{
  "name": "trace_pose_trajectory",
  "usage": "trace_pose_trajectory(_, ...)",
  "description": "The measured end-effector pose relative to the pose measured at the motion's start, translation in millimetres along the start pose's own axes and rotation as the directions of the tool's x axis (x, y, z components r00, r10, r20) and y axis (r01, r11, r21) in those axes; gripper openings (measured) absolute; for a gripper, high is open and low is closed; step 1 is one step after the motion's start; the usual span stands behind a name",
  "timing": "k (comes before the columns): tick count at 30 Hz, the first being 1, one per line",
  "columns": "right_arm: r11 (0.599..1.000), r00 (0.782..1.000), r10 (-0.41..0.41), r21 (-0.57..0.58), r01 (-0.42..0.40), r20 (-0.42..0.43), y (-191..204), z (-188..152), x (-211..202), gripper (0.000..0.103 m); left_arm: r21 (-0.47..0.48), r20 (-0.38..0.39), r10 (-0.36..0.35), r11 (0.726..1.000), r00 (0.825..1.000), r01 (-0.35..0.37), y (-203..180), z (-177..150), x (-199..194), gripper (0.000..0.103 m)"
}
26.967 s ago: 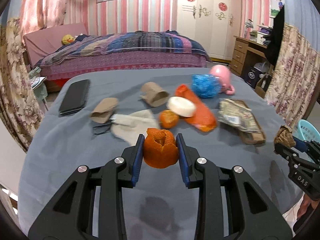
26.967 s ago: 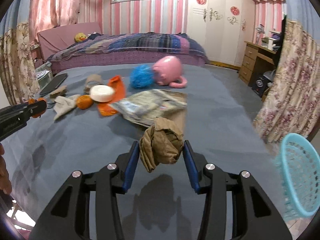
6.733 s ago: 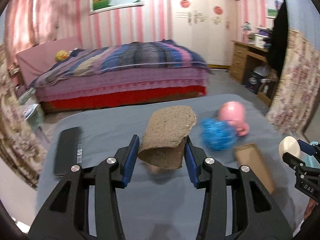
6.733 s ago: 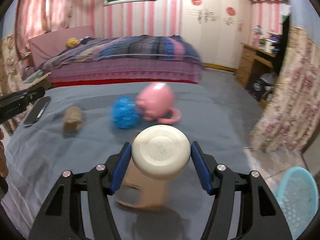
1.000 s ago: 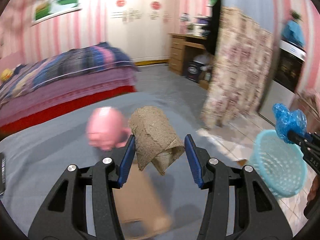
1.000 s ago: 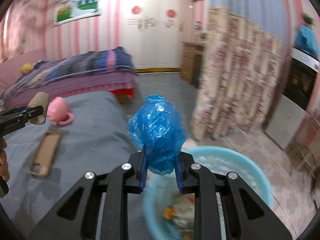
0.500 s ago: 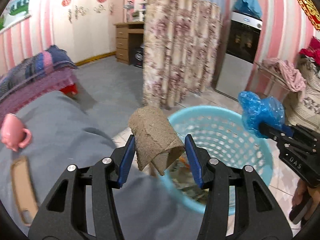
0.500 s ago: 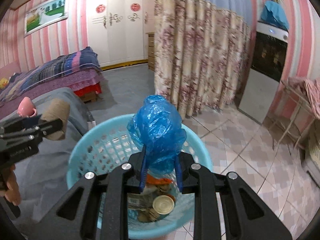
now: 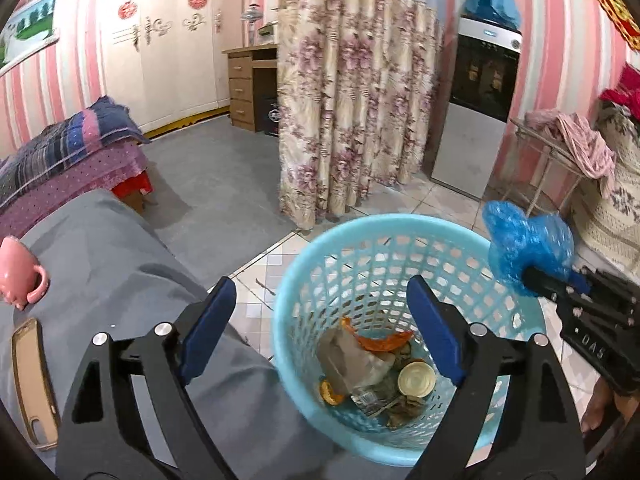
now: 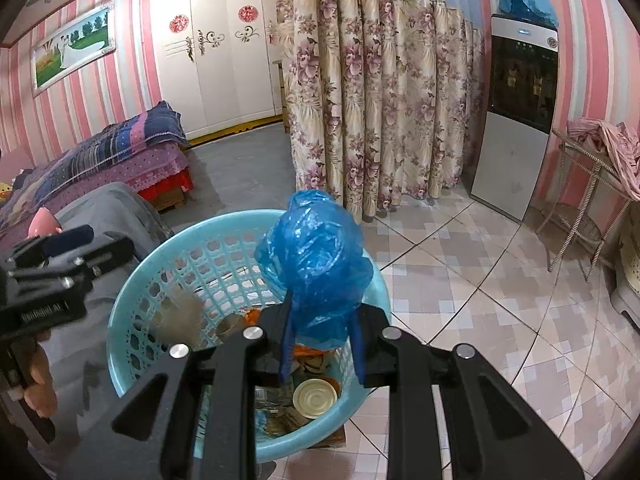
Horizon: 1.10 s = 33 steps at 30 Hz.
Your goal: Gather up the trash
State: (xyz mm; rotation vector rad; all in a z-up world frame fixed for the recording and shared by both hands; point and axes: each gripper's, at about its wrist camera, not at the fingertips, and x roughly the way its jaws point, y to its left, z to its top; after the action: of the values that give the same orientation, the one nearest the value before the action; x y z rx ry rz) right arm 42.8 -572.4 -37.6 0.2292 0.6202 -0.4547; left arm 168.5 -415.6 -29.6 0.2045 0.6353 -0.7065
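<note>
Left claw [image 9: 320,328] wide, apparently empty.

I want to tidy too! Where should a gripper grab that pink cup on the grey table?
Probably grip the pink ceramic cup by its loop handle, coming from the light blue plastic basket side: the handle sticks out that way, and the rounded body looks slippery.

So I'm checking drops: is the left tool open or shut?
Open: the left tool has its jaws spread wide with nothing between them, over the basket.
</note>
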Motion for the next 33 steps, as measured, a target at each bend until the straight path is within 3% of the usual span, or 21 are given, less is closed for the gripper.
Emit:
trace_pose_trajectory(6, 1.0, 1.0, 0.006, -0.02, -0.007, -0.014, 18, -5, 9, 0.024, -0.018, 0.036, 0.107, 0.994, 0.994, -0.106, 32, 5, -19, 0.095)
trace_pose_trajectory(15, 1.0, 1.0, 0.0, -0.014, -0.001, -0.02, 50, 0, 32, 0.026, -0.106, 0.04, 0.132, 0.986, 0.99, -0.127, 82, 7, -40, 0.097)
trace_pose_trajectory(16, 1.0, 1.0, 0.0, -0.011, 0.0, -0.027, 53, 0, 36, 0.037, -0.11, 0.044, 0.139, 0.985, 0.989, -0.133, 86, 7, -43, 0.097)
trace_pose_trajectory(17, 1.0, 1.0, 0.001, -0.006, -0.001, -0.031, 55, 1, 41, 0.06, -0.103, 0.048, 0.15, 0.984, 0.988, -0.144, 87, 7, -46, 0.097)
trace_pose_trajectory(18, 1.0, 1.0, -0.011, -0.007, 0.011, -0.027, 57, 0, 41, 0.071, -0.094, 0.051, 0.16, 0.983, 0.986, -0.155, 88, 6, -48, 0.097)
trace_pose_trajectory(21, 0.999, 0.999, -0.047, -0.018, 0.046, -0.026, 63, -1, 36, 0.078, -0.071, 0.05, 0.172, 0.983, 0.984, -0.169, 91, 2, -57, 0.097)
trace_pose_trajectory(23, 0.999, 0.999, -0.046, -0.005, 0.046, -0.015, 64, -1, 29, 0.093, -0.08, 0.046, 0.174, 0.982, 0.984, -0.17, 96, -3, -65, 0.097)
trace_pose_trajectory(25, 0.999, 0.999, -0.033, 0.02, 0.033, 0.007, 68, -1, 14, 0.097, -0.108, 0.037, 0.174, 0.98, 0.984, -0.169, 104, -12, -76, 0.097)
trace_pose_trajectory(28, 0.999, 0.999, -0.037, 0.013, 0.036, 0.028, 81, 0, -7, 0.098, -0.095, 0.046, 0.233, 0.969, 0.971, -0.228, 112, -23, -101, 0.097)
trace_pose_trajectory(33, 0.998, 0.996, 0.036, -0.046, -0.032, 0.083, 121, -5, -54, 0.098, -0.132, 0.081, 0.289, 0.952, 0.954, -0.278, 128, -45, -158, 0.097)
